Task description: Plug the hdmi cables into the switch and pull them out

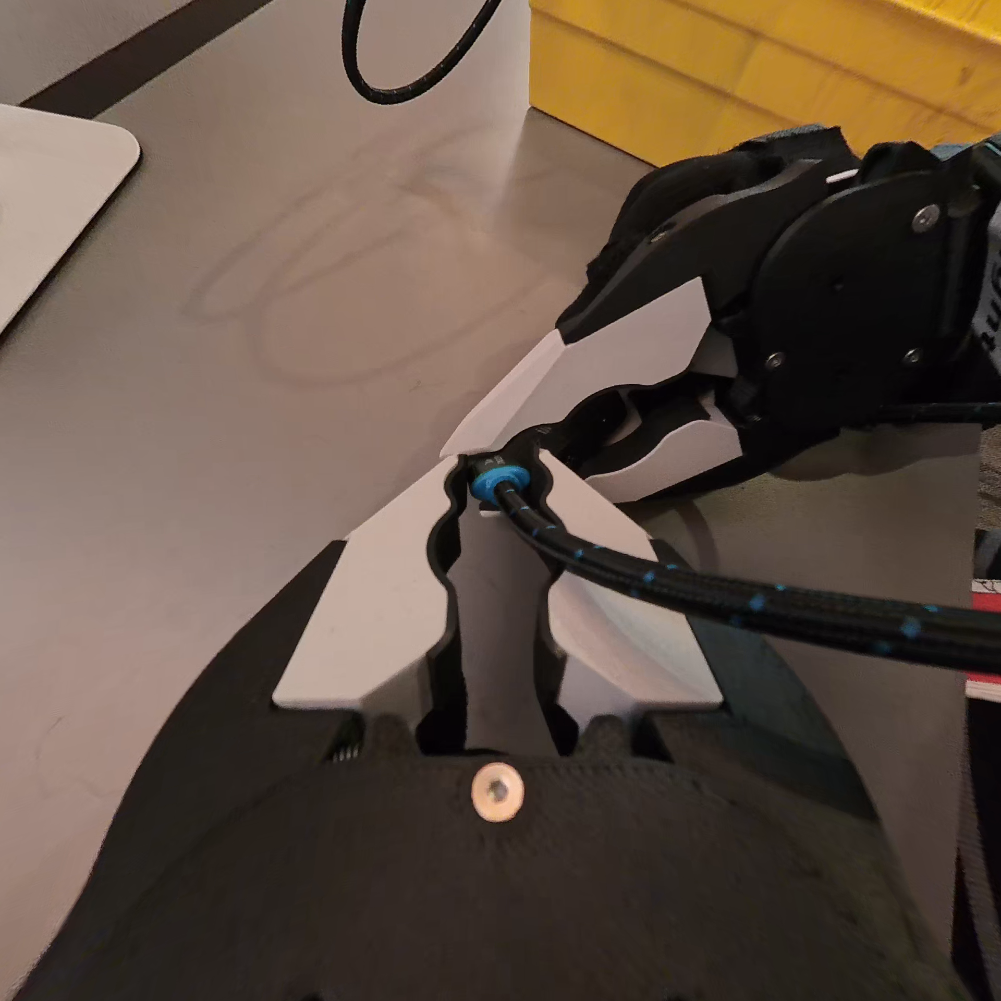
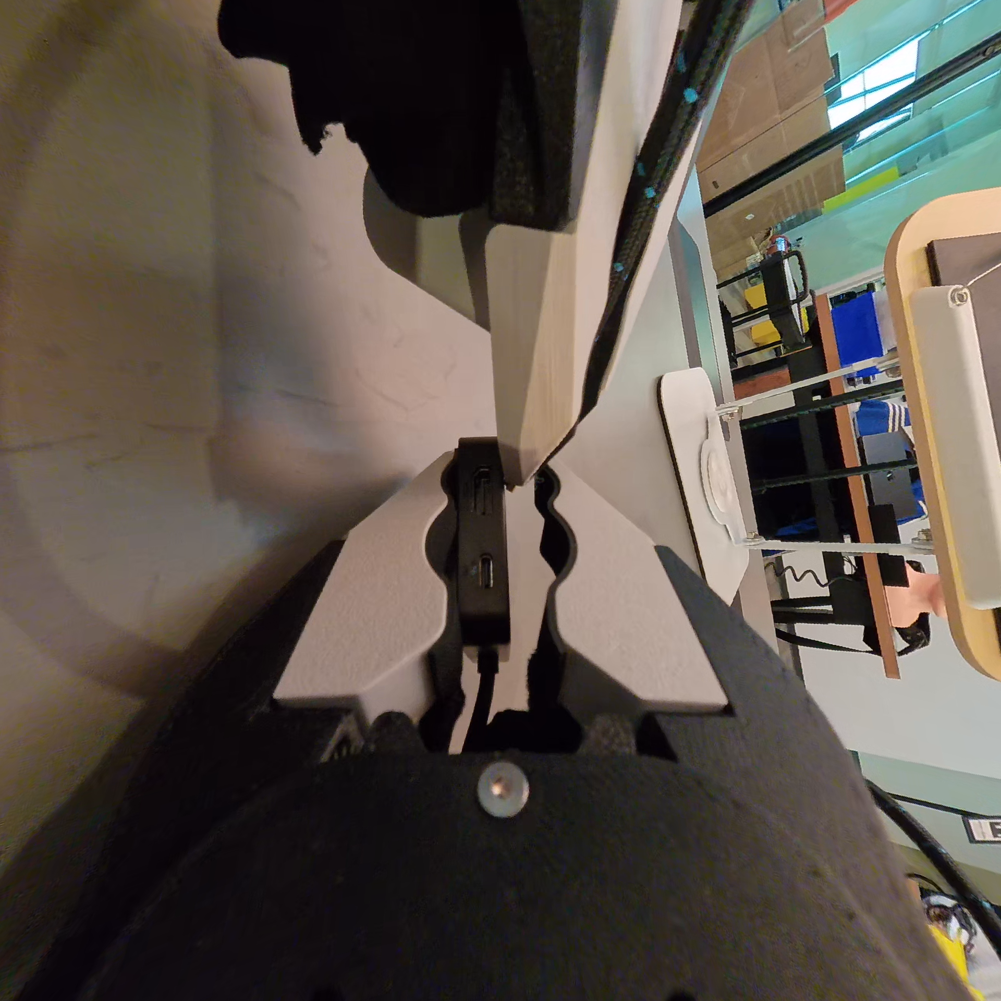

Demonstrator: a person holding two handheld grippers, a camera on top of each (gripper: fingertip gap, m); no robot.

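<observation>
Black braided cable (image 1: pixel 704 590) with little blue flecks is the star here. It comes in from the right and ends in a plug (image 1: pixel 490 479) with a blue collar, and that plug is pinched right at the tips of the left gripper (image 1: pixel 495 476), so the left one is clamped on the plug body. In the same view the right gripper (image 1: pixel 520 449) reaches in from the right, tip to tip with the left one over the grey table (image 1: pixel 271 325).

The right wrist view shows the right gripper (image 2: pixel 501 498) squeezing a small black switch box (image 2: pixel 483 547), held on edge with two slots facing the camera and a thin black lead (image 2: pixel 476 699) running back out of it. The white finger (image 2: pixel 541 325) of the left gripper comes down from the far side and touches the box's far end. I can't tell if the plug is fully seated, since the finger hides the joint.

Handling-wise, I'd guess both pieces are light and hard plastic, a bit slick. The cable looks stiff enough to tug the plug sideways, so gripping the plug body rather than the cord seems right. The box is best held on its flat faces, like now.

Off to the side: a yellow bin (image 1: pixel 758 65) far right, a white pad (image 1: pixel 49 206) far left.
</observation>
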